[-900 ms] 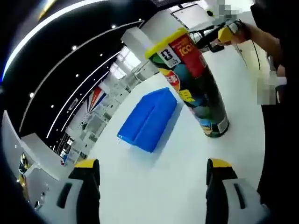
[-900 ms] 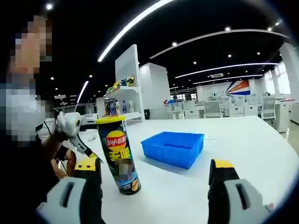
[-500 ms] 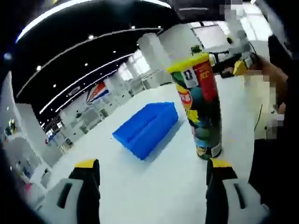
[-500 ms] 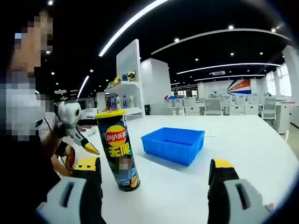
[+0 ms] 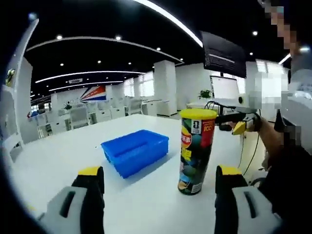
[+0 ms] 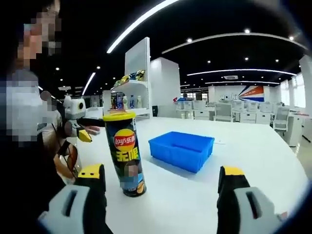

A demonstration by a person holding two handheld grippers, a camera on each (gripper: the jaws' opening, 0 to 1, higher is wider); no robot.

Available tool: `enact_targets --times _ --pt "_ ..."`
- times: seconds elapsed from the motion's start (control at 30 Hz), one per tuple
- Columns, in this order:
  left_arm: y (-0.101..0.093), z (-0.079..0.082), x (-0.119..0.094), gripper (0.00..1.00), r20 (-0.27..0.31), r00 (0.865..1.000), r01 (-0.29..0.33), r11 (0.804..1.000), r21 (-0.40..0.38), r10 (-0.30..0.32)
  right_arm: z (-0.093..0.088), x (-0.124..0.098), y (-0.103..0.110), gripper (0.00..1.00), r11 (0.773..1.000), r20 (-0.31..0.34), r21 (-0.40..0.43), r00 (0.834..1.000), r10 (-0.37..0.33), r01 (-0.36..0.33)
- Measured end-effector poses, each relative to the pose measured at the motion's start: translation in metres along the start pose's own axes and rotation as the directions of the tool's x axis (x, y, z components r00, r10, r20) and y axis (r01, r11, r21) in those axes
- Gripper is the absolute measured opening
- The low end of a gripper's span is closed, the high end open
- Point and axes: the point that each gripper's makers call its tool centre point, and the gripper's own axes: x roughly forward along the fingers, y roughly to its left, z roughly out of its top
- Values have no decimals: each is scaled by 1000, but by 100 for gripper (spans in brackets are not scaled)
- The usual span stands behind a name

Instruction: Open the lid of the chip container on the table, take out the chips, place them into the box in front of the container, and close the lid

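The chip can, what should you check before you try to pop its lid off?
1. Chip can stands upright on the white table: ok.
2. Yellow lid on and shut: ok, ready to be opened.
3. Blue box close beside the can, open side up: ok.
4. Blue box has room for chips: cannot tell, its inside is hidden from this low angle.
5. Left gripper open and holding nothing: ok.
6. Right gripper open and holding nothing: ok.
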Motion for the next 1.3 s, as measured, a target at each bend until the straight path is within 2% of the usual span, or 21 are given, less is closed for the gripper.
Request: enact_targets --times 0.2,0.4,0.57,1.03,1.17,1.3 --pt "9 -7 -3 95 -6 999 -40 999 15 40 -6 1 2 89 1000 -26 -20 1000 4 -5" --pt "2 -13 -6 95 -17 1000 -9 1000 5 9 -9 1 -1 89 1000 -29 -27 1000 4 -4" --pt "-6 -11 -8 95 1 1000 31 999 -12 -31 -11 2 0 89 1000 -37 -28 999 11 -12" --pt "-13 -7 -8 95 11 998 63 998 3 -63 -9 -4 -5 88 999 -29 -36 999 -12 11" --pt "-21 -9 -9 95 21 993 120 993 -15 -119 -8 -5 -6 88 999 -26 -38 1000 -13 12" --pt "-24 -9 -8 95 32 990 136 991 4 -136 -7 -5 -9 88 999 -21 -37 1000 -18 17"
